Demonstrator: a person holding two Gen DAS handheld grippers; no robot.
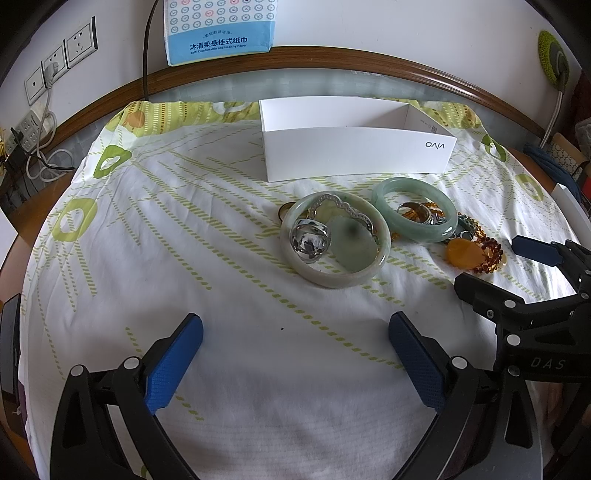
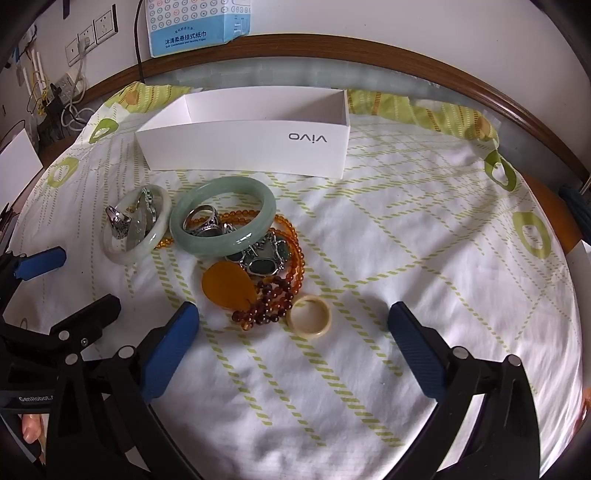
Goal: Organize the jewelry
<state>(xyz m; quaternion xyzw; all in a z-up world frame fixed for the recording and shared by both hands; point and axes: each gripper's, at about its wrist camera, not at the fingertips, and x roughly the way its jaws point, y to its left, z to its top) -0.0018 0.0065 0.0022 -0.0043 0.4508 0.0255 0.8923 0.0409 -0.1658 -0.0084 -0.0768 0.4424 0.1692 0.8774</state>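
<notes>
two bangles [image 2: 223, 217] [image 2: 137, 224] and one box [image 2: 243, 142] lying mid-table [image 2: 443, 280]; left gripper [image 1: 295, 363] and right gripper [image 2: 291, 354] both gaping, holding nothing.

My table [image 1: 461, 86] has a brown wooden rim and is draped with a white cloth [image 1: 221, 288] printed in green dashes and rings. A blue-and-white tissue pack [image 1: 219, 29] hangs on the wall behind it, a black cable [image 1: 146, 55] running down beside it. Wall sockets [image 1: 79, 46] sit to the left, with a power strip [image 1: 29, 127] and coiled white cord [image 1: 51, 166] below them. A green crocheted disc [image 1: 552, 59] hangs at far right.
</notes>
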